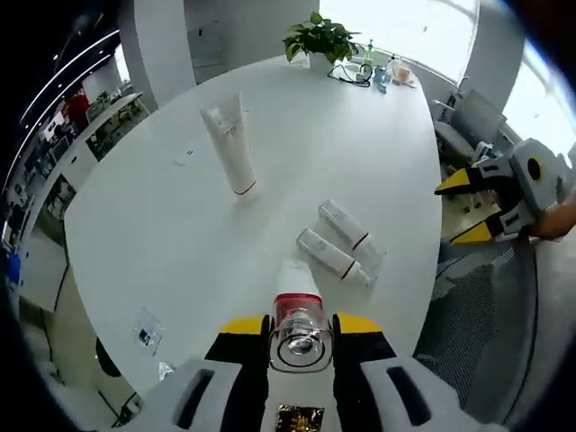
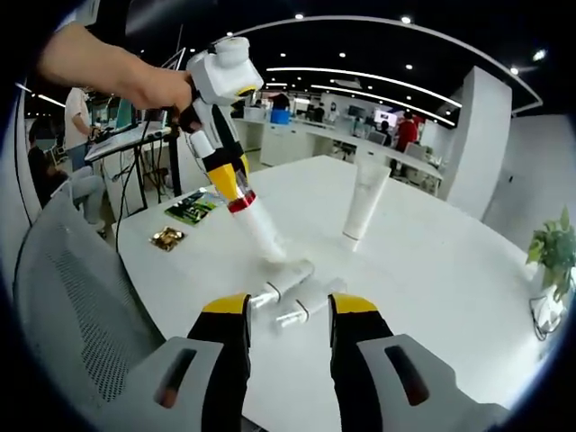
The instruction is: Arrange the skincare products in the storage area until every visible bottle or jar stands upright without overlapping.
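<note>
Four products in play on round white table (image 1: 135, 234): tall white squeeze tube with red-banded cap (image 1: 231, 144) already standing cap-down, two small clear bottles with white pump tops (image 1: 340, 241) lying side by side just beside each other, between tube and near table edge, plus white bottle with red band and clear cap (image 1: 295, 315). Left gripper (image 1: 300, 331) clamped on that bottle at cap end, jaws closed to bottle width; seen from right gripper view, bottle (image 2: 256, 225) tilted, base at or close to table, just beside lying pair (image 2: 292, 292). Step in hand, probably: standing this bottle. Next: tip to vertical, seat base clear of lying pair, release. Right gripper (image 2: 288, 317) jaws wide apart, empty, hovering near table edge short of lying pair.
</note>
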Demonstrator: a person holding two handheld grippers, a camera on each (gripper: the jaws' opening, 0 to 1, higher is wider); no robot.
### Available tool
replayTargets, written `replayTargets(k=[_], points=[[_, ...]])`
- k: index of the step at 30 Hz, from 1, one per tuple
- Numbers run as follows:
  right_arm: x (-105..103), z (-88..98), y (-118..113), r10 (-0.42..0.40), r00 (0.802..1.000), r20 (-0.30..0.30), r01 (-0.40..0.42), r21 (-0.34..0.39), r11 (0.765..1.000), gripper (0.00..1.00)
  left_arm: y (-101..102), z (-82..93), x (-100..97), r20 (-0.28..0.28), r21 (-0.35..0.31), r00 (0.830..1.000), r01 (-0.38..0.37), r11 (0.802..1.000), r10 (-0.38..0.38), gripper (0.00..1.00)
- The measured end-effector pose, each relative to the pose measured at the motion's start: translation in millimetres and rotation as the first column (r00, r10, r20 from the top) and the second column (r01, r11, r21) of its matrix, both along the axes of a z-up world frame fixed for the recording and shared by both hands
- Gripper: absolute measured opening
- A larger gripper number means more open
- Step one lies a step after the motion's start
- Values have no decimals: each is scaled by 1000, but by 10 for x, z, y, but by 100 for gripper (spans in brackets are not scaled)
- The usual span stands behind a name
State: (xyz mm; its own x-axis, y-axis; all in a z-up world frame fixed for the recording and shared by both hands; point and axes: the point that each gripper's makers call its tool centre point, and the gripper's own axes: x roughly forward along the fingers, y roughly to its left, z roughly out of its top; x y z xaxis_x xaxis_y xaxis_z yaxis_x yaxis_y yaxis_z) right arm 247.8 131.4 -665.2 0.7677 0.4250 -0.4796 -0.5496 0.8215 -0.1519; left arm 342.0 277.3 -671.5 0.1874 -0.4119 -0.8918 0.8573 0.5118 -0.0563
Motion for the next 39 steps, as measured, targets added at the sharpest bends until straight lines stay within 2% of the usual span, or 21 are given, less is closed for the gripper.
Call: replayTargets(k=[9, 20, 30, 39], points=[[-15, -26, 25, 12, 1000, -14, -12, -6, 1000, 31, 16, 54, -14, -21, 64, 996, 84, 994, -83, 25], [-24, -54, 38, 19, 999, -30, -20, -9, 1000, 30, -219, 95, 101, -73, 101, 986, 157, 982, -151, 25], [-33, -81, 42, 21, 999, -42, -22, -14, 1000, 30, -425, 109, 171, -90, 88, 979, 189, 978, -181, 26], [-39, -86, 51, 26, 999, -43, -26, -16, 1000, 29, -517, 108, 190, -93, 78, 977, 197, 977, -190, 26]])
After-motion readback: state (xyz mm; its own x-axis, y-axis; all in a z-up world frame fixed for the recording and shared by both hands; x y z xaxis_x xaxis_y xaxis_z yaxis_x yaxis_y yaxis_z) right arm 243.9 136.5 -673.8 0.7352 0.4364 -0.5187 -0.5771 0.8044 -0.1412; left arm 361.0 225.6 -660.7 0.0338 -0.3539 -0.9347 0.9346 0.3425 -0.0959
